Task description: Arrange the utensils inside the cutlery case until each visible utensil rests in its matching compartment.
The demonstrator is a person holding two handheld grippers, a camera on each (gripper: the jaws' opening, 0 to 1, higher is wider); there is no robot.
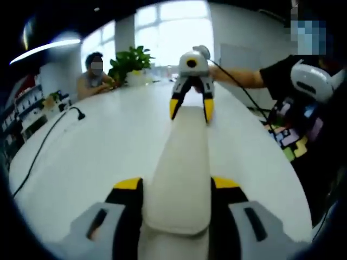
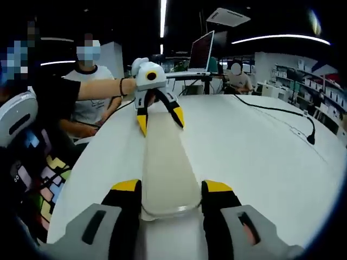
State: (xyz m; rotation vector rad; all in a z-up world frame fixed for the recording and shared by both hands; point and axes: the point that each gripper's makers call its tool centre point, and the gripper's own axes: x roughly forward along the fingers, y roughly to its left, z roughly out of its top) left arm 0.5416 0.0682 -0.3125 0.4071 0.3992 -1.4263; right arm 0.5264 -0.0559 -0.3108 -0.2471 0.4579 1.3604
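The cutlery case (image 1: 179, 179) runs lengthwise between both grippers. The left gripper (image 1: 178, 187) clamps its near end; the right gripper (image 2: 167, 189) holds the far end.

Bright windows (image 1: 168, 24) behind a white table (image 1: 108, 146).

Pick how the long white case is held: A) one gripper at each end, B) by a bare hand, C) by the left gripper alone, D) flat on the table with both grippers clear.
A: the case sits between the left gripper jaws at one end and the right gripper jaws at the other.
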